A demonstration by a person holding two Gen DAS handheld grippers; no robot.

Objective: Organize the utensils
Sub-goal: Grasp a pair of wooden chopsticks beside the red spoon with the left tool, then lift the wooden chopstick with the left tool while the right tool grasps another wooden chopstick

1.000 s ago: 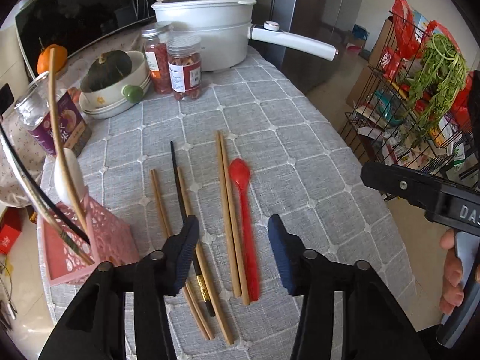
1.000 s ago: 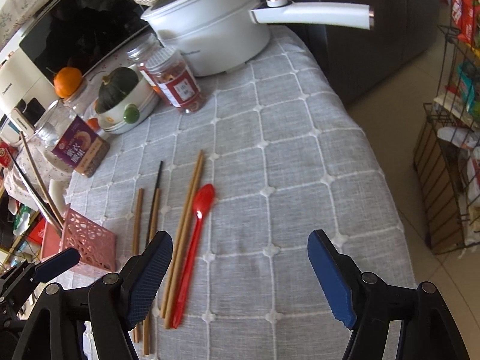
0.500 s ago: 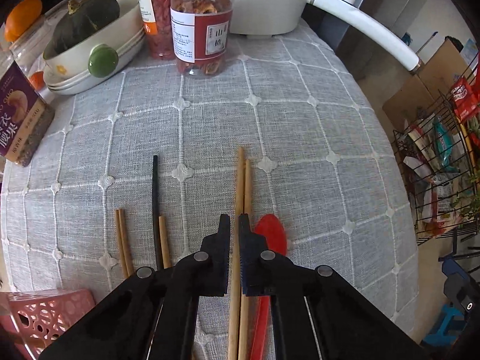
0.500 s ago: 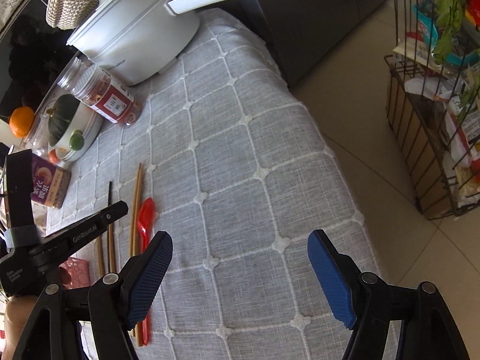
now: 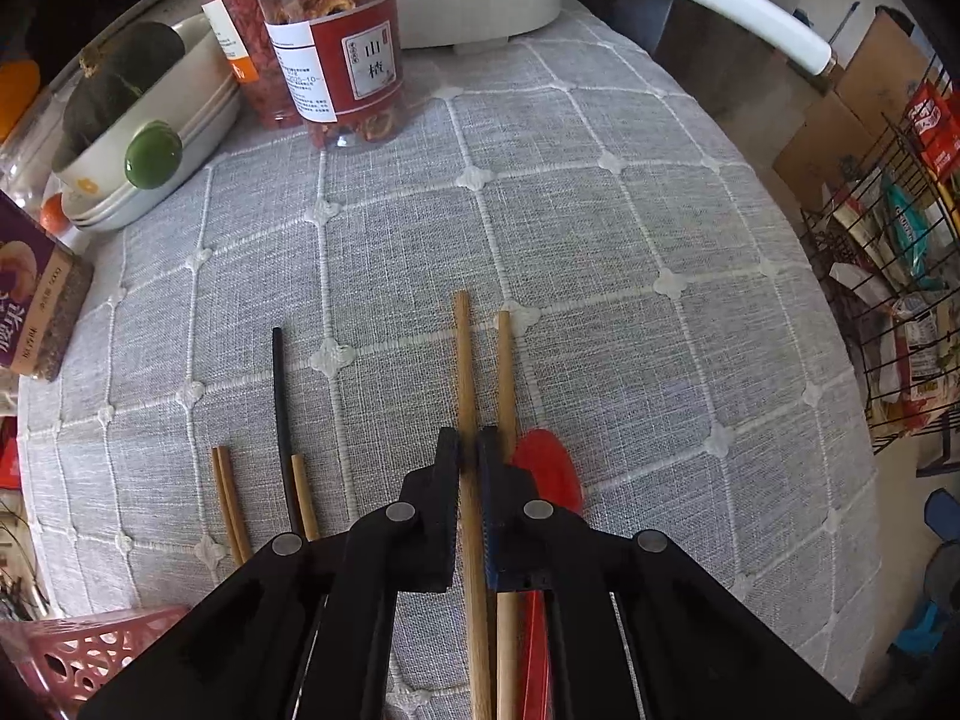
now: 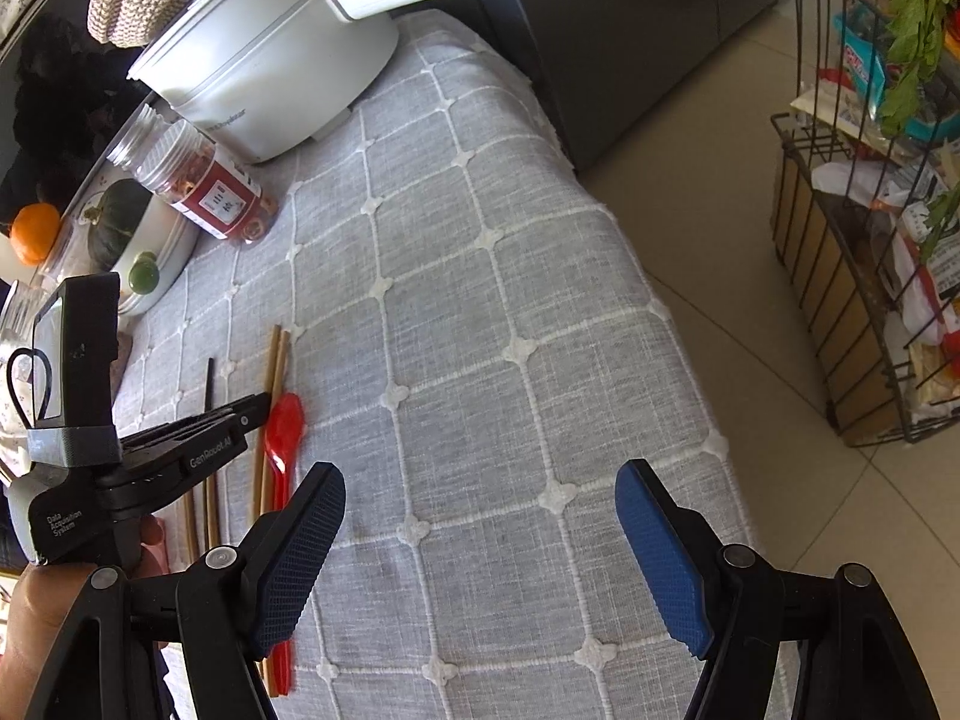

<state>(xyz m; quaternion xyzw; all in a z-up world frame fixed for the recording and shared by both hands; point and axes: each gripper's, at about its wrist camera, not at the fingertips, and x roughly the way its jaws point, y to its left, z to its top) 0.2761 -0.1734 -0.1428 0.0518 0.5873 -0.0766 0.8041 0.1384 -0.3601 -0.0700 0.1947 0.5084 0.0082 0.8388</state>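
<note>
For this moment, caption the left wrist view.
Left gripper shut on one wooden chopstick, its twin and a red spoon beside.

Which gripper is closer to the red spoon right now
Left. The left gripper is shut on a wooden chopstick right beside the red spoon; the right gripper hangs open over bare cloth, off to the spoon's side.
</note>
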